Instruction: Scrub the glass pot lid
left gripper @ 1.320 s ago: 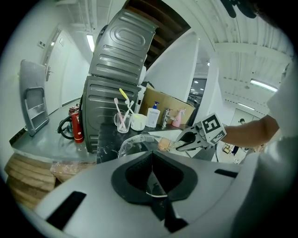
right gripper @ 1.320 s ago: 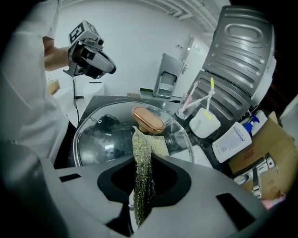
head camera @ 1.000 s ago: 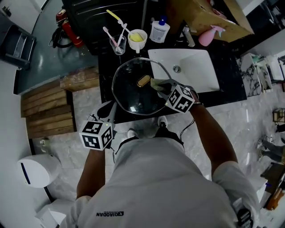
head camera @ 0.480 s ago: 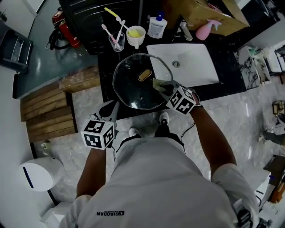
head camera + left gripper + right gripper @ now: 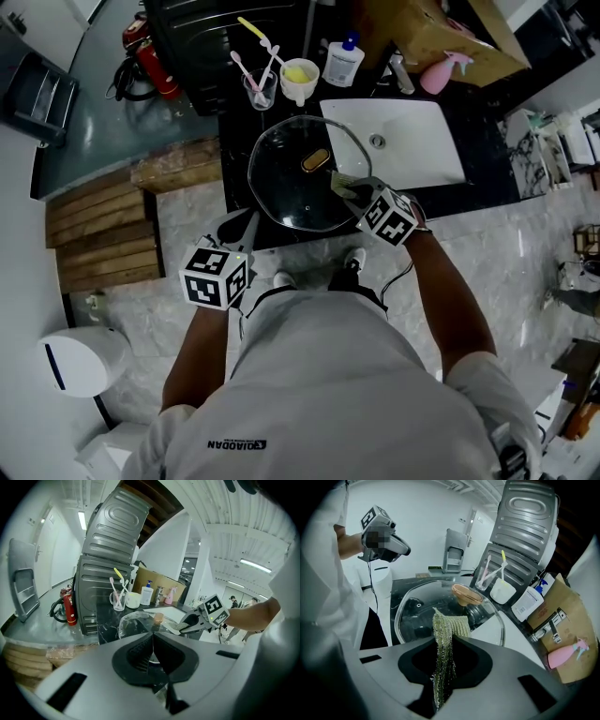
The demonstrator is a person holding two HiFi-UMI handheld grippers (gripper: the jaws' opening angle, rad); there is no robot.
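Just left of the sink (image 5: 417, 150) sat the glass pot lid (image 5: 286, 192). The right forearm reached forward, and the right gripper (image 5: 345, 187) pinched a green scouring pad (image 5: 449, 625) against the glass. The left gripper (image 5: 247, 228), jaws pressed together, nipped the rim away from the sink.

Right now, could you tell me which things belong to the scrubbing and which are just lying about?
In use: glass pot lid, scouring pad in the right claw, left claw gripping the lid's rim.
Lying about: toothbrush glass, white cup, pump bottle, pink spray bottle.
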